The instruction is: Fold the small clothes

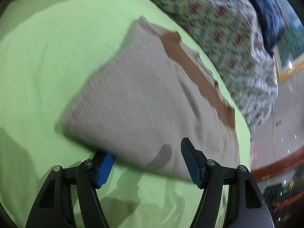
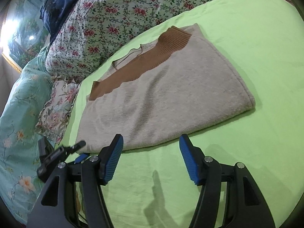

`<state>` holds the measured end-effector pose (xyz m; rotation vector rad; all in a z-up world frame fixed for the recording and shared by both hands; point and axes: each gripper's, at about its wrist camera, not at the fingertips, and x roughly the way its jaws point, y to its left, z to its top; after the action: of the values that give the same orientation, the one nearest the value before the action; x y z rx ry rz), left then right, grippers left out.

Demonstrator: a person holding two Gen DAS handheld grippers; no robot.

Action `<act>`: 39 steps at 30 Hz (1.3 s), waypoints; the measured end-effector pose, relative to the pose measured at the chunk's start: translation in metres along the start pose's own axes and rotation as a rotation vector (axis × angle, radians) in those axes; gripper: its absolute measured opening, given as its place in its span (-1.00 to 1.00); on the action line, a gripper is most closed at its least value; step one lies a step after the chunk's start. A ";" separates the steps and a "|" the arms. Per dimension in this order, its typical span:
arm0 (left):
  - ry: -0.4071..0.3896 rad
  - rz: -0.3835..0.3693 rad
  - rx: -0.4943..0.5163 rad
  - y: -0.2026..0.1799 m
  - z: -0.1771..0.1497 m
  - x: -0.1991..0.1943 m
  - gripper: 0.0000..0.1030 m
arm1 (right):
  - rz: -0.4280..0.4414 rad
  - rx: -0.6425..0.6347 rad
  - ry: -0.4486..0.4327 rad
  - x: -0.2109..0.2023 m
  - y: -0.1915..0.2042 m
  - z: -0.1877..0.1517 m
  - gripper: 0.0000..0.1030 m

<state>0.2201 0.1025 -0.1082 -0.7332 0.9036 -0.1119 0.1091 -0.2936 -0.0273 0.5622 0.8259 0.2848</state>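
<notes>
A beige knit garment [image 2: 161, 96] with a brown ribbed band [image 2: 144, 64] lies folded into a rectangle on a green sheet [image 2: 247, 152]. It also shows, blurred, in the left wrist view [image 1: 136, 102]. My right gripper [image 2: 150, 158] is open and empty, just short of the garment's near edge. My left gripper [image 1: 146, 163] is open at the garment's edge: its left finger [image 1: 104, 169] sits partly under the fabric and its right finger [image 1: 190, 161] stands above it. The left gripper also shows in the right wrist view [image 2: 62, 150], at the garment's left corner.
A floral quilt [image 2: 123, 15] and a dark blue cloth [image 2: 57, 5] lie behind the garment. A teal floral cover [image 2: 19, 114] and a frilled pillow [image 2: 55, 106] lie to the left. A framed picture [image 2: 20, 34] hangs beyond. The bed's edge and floor [image 1: 281, 114] are at right.
</notes>
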 end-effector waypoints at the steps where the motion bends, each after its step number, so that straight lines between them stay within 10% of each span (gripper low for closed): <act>1: -0.018 0.010 -0.007 0.002 0.007 0.002 0.29 | 0.000 -0.002 0.001 0.001 0.001 0.001 0.22; 8: -0.051 0.073 0.013 0.002 0.039 0.019 -0.73 | 0.025 -0.002 -0.003 0.007 0.000 0.015 0.22; 24: -0.021 -0.059 0.555 -0.197 -0.028 0.027 -0.87 | 0.209 0.027 0.124 0.034 -0.025 0.107 0.22; 37: 0.105 -0.088 0.576 -0.194 -0.056 0.074 -0.87 | 0.356 0.012 0.362 0.166 0.018 0.142 0.24; 39: 0.106 -0.079 0.593 -0.192 -0.059 0.072 -0.87 | 0.346 -0.005 0.338 0.181 0.025 0.149 -0.01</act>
<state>0.2608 -0.1016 -0.0608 -0.2097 0.8811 -0.4712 0.3398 -0.2454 -0.0426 0.6619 1.0523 0.7129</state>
